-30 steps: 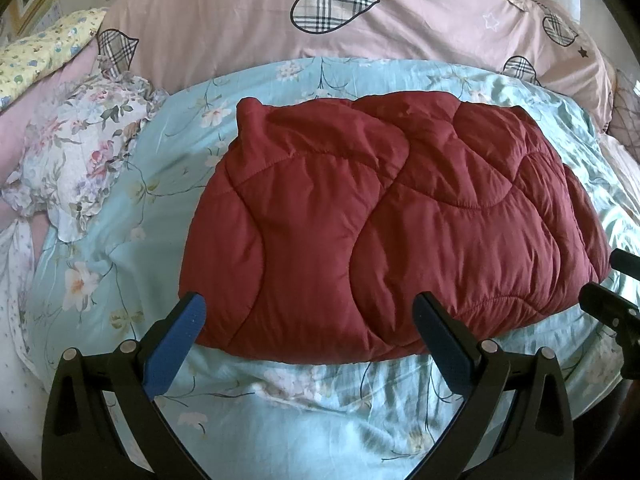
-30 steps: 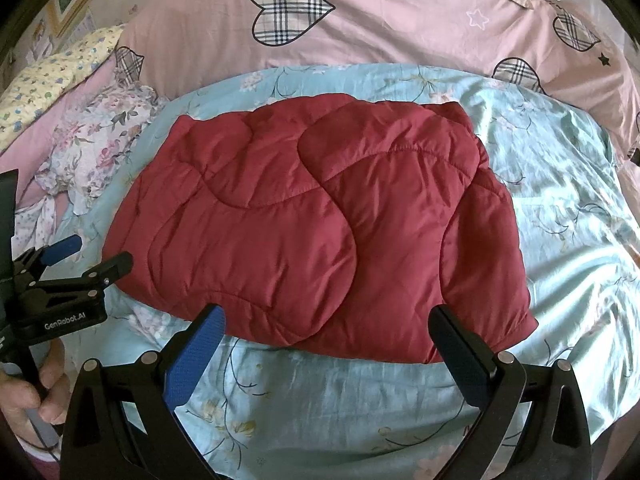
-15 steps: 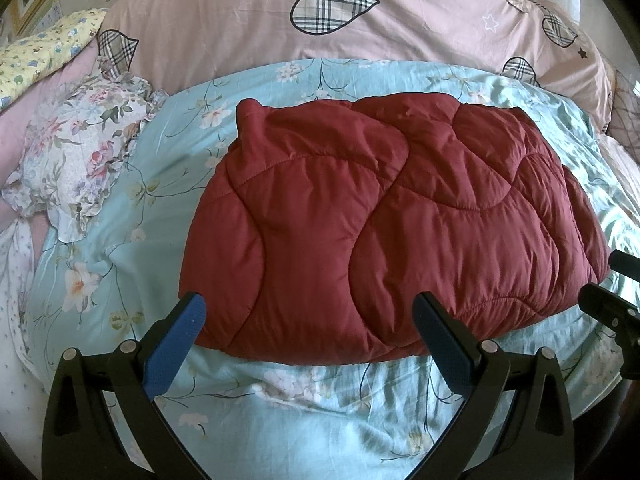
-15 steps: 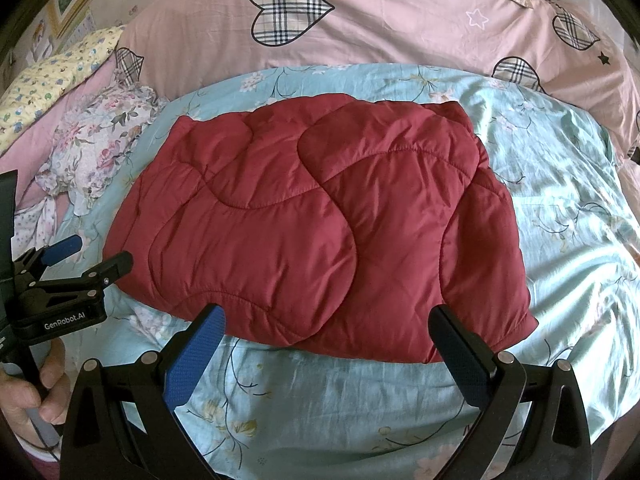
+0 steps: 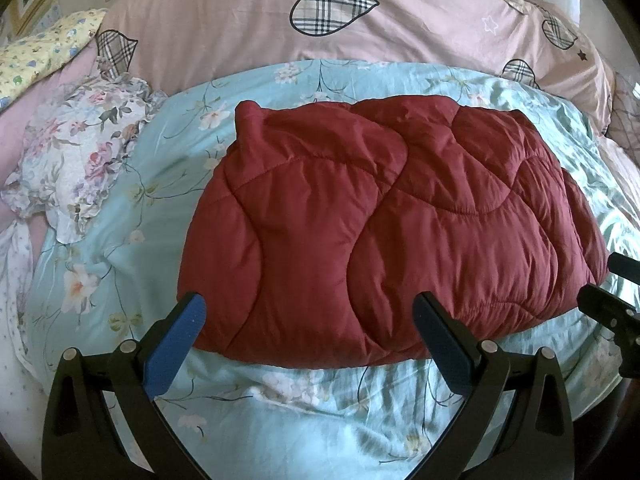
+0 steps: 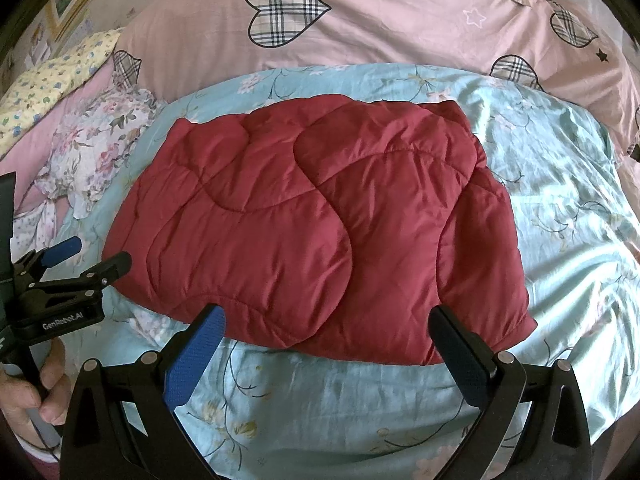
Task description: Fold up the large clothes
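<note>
a: left wrist view first. where's the garment?

b: the red quilted jacket (image 5: 384,236) lies folded into a thick bundle on the light blue floral sheet (image 5: 312,408), just ahead of the left gripper (image 5: 308,332). its near hem sits between and beyond the two blue pads, but i can't tell whether they touch it. the fingers are spread wide, gripping nothing. the tips of the right gripper (image 5: 608,292) poke in at the right edge, beside the jacket's right end.

a: and behind it?

b: a pink duvet with checked hearts (image 5: 360,12), and a floral garment (image 5: 80,160) crumpled off to the left.

a: right wrist view?

b: same bundle (image 6: 320,232), ahead of the right gripper (image 6: 324,340), whose fingers are also splayed and empty. the left gripper (image 6: 86,256) appears at the left, jaws parted, close to the jacket's left edge, with a hand (image 6: 28,392) on its handle.
</note>
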A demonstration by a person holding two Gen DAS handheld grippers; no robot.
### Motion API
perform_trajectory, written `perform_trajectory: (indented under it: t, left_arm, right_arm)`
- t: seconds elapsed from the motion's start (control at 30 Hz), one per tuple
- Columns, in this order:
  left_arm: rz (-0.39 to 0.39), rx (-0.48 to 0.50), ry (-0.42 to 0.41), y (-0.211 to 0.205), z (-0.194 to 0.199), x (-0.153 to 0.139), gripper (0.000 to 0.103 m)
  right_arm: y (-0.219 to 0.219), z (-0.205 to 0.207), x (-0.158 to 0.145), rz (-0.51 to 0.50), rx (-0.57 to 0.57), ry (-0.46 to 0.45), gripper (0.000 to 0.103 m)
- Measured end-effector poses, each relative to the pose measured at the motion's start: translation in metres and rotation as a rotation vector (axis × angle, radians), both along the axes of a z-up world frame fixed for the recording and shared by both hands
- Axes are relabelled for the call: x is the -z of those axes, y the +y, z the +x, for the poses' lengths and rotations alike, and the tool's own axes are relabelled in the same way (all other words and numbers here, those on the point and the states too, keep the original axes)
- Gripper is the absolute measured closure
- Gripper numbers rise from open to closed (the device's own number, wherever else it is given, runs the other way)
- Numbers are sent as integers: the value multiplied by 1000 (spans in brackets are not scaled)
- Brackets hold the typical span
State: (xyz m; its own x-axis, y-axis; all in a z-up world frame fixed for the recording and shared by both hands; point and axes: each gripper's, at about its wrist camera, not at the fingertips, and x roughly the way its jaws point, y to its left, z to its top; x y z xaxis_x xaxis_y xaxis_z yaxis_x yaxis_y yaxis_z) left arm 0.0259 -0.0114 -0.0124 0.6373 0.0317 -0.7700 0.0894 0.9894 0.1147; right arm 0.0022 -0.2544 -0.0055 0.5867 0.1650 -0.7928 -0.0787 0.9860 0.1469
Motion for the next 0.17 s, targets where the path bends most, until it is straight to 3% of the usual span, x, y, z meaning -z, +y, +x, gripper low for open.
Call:
perform_trajectory:
  t: [0.17]
  left_arm:
    - [-20, 4, 10, -1, 2, 1, 0]
  right_arm:
    - [-2, 2, 2, 10, -3, 2, 1]
